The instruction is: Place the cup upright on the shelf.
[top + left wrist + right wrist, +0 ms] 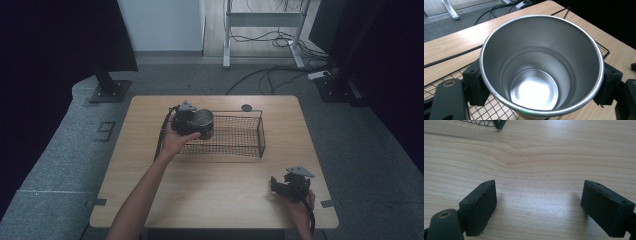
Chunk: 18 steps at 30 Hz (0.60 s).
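Note:
A shiny steel cup (541, 65) is clamped between the jaws of my left gripper (541, 87), and I look straight down into its empty inside. In the high view that cup (203, 123) hangs over the left end of a black wire basket (252, 131), with my left gripper (186, 119) shut on it. Near the table's front right corner my right gripper (279, 184) rests low over the wood. In the right gripper view its jaws stand wide apart with nothing but bare table (536, 157) between them, so the right gripper (539, 202) is open.
A small dark round disc (246, 107) lies behind the basket near the table's far edge. A corner of the basket (497, 124) shows at the top of the right gripper view. Monitor stands and cables sit on the floor beyond the table.

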Available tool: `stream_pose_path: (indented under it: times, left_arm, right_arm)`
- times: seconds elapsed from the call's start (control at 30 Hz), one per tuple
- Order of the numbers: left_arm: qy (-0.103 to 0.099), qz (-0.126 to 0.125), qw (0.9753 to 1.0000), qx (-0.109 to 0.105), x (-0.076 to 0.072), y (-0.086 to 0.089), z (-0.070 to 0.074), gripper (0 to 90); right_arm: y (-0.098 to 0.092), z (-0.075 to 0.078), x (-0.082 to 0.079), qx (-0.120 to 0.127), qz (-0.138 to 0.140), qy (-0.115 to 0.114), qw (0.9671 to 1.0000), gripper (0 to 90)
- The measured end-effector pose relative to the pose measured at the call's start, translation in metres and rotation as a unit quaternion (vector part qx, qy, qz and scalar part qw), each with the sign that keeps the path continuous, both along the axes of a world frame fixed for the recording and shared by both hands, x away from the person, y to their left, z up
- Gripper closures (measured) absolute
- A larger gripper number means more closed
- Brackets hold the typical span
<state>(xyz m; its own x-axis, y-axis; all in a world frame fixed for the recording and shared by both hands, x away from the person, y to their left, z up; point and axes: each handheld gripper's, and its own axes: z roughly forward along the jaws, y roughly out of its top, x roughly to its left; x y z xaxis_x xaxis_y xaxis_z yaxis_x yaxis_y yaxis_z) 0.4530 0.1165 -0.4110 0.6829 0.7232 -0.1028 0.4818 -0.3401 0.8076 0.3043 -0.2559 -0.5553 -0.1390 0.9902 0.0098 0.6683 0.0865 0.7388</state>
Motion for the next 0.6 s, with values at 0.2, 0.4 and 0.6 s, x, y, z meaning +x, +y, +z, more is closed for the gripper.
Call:
stream_pose_path:
  times: [0.2,0.4,0.6]
  left_arm:
    - [0.007,0.01,0.9999,-0.005,0.008,0.004,-0.004,18.8]
    - [0.005,0.019,0.9998,0.007,0.017,0.001,-0.006,18.8]
    - [0.013,0.022,0.9996,0.006,0.024,0.001,-0.012,18.8]
  right_arm:
    - [0.0,0.0,0.0,0.0,0.0,0.0,1.0,13.0]
    - [0.0,0.0,0.0,0.0,0.0,0.0,1.0,13.0]
    - [0.0,0.0,0.0,0.0,0.0,0.0,1.0,13.0]
